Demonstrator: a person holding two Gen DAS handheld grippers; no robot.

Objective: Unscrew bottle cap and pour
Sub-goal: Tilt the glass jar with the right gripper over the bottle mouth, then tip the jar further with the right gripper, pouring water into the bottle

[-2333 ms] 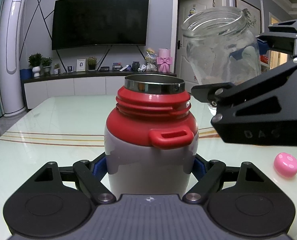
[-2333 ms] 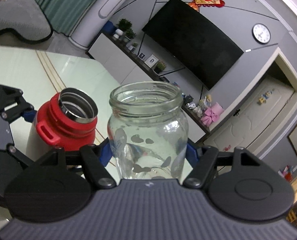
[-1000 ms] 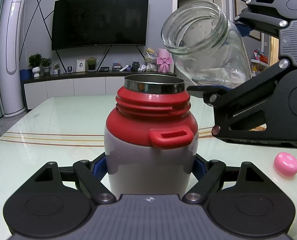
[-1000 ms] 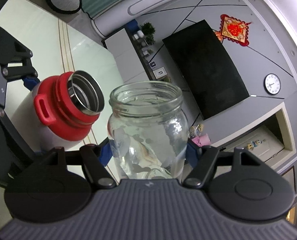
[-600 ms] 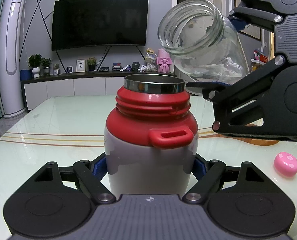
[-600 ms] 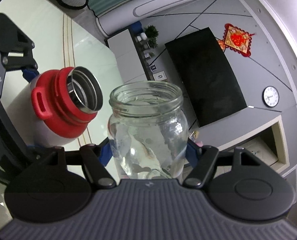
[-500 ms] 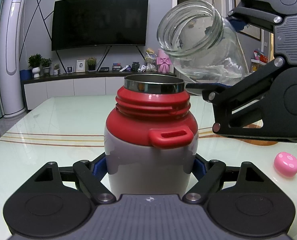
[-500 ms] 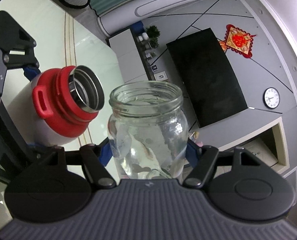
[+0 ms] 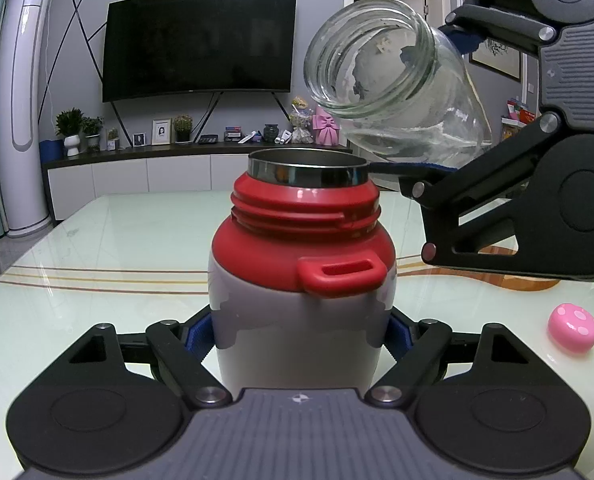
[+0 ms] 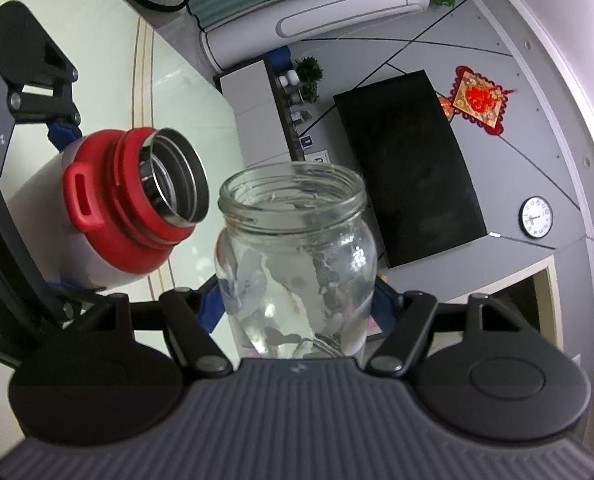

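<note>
A grey flask with a red collar and an uncapped steel mouth stands upright on the pale table. My left gripper is shut on its lower body. In the right wrist view the flask sits to the left. A clear glass jar with a little water in it is tipped towards the flask, its open mouth just above and to the right of the steel rim. My right gripper is shut on the jar. No cap is on either vessel.
A small pink mushroom-shaped object lies on the table at the right. A wooden mat shows behind the right gripper. Beyond the table stand a TV, a low cabinet and a tall white air conditioner.
The right gripper has rolled further, tipping the jar's mouth lower and closer to the flask's rim. The flask and left gripper have stayed still.
</note>
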